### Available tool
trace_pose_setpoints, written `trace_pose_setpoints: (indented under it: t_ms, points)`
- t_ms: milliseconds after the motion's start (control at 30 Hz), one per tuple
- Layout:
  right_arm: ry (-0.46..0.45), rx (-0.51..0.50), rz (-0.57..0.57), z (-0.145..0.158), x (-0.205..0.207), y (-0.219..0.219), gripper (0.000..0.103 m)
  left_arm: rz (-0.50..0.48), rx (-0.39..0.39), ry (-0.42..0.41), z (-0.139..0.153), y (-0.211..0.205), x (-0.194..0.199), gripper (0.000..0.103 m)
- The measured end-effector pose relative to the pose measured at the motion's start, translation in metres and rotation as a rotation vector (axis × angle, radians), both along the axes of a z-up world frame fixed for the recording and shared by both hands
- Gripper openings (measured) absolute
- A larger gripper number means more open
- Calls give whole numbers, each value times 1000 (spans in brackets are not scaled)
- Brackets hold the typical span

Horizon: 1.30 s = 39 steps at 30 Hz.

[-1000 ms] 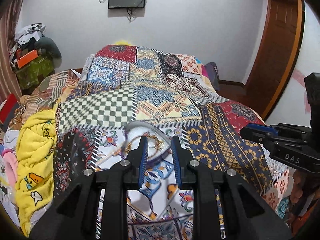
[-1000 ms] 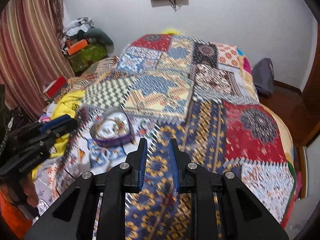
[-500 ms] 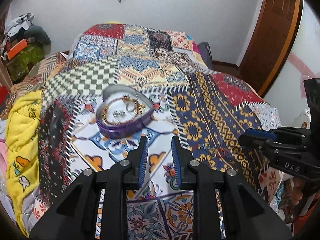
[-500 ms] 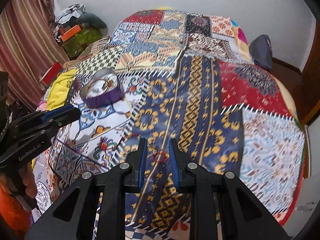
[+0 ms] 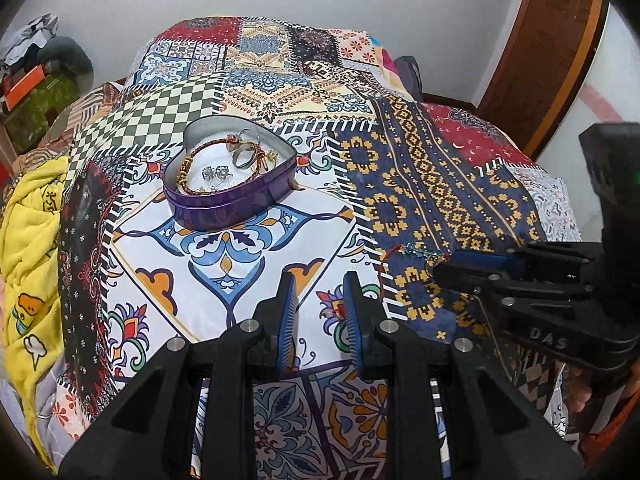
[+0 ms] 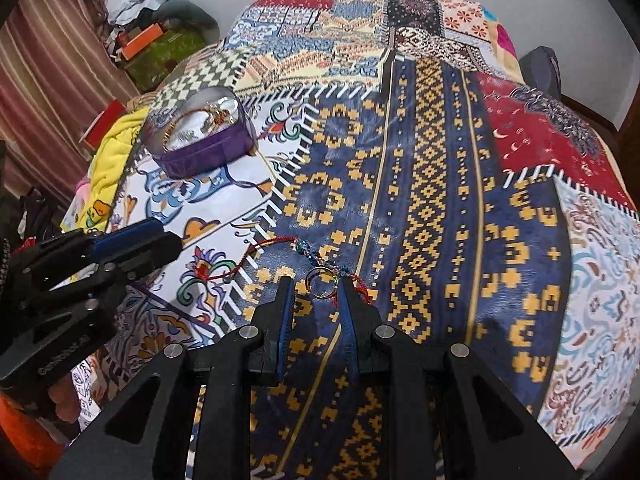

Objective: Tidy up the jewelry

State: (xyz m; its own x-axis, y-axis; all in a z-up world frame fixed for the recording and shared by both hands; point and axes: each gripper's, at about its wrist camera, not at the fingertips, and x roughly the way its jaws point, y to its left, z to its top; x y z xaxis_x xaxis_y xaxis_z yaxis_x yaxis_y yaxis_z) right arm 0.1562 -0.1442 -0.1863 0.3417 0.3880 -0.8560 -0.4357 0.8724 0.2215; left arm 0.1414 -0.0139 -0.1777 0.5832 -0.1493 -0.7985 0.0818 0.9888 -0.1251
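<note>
Heart-shaped purple tin (image 5: 230,184) sat on glossy patchwork quilt (image 5: 420,176). Left gripper (image 5: 320,292) empty, slightly parted; right gripper (image 6: 315,294) parted, straddling thin metal ring (image 6: 320,282) on red cord (image 6: 256,254).

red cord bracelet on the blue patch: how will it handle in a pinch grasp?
Probably floppy: the red cord bracelet lies in loose curves on the bedspread, so it should dangle and trail. Likely light; thin cord, small beads. The ring beside the right gripper could slip or roll if nudged.

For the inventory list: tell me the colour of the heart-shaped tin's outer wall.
Purple, with a silvery inside; the heart-shaped tin shows best in the left wrist view.
</note>
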Motion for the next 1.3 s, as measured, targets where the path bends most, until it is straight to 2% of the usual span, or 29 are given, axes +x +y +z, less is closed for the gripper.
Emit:
trace_pose_setpoints:
  t_ms: [333,567,600,667,933,1033,1167,1300]
  points:
    - [-17,-12,-10,-10,6,4,20,5,-11,20,-7,2,5,23]
    - [-19,1,-28,-9,6,2,14,-29,-1,28,-8,-5,7,23]
    - [-21,3,-28,-8,5,1,8,-33,0,28,-8,-7,7,23]
    - [-25,13,-26,-5,3,-2,7,-45,-3,28,-8,-9,8,23]
    - [-78,67,-63,20,-1,-25,7,-128,-44,56,-9,-27,26,23]
    - [-90,75,-92,27,0,-37,7,-163,-21,62,-13,-38,33,31]
    - [-72,92,-112,29,2,-48,7,-214,5,83,-22,-54,42,31]
    - [-45,97,-125,27,5,-56,7,-251,41,70,-26,-68,48,31]
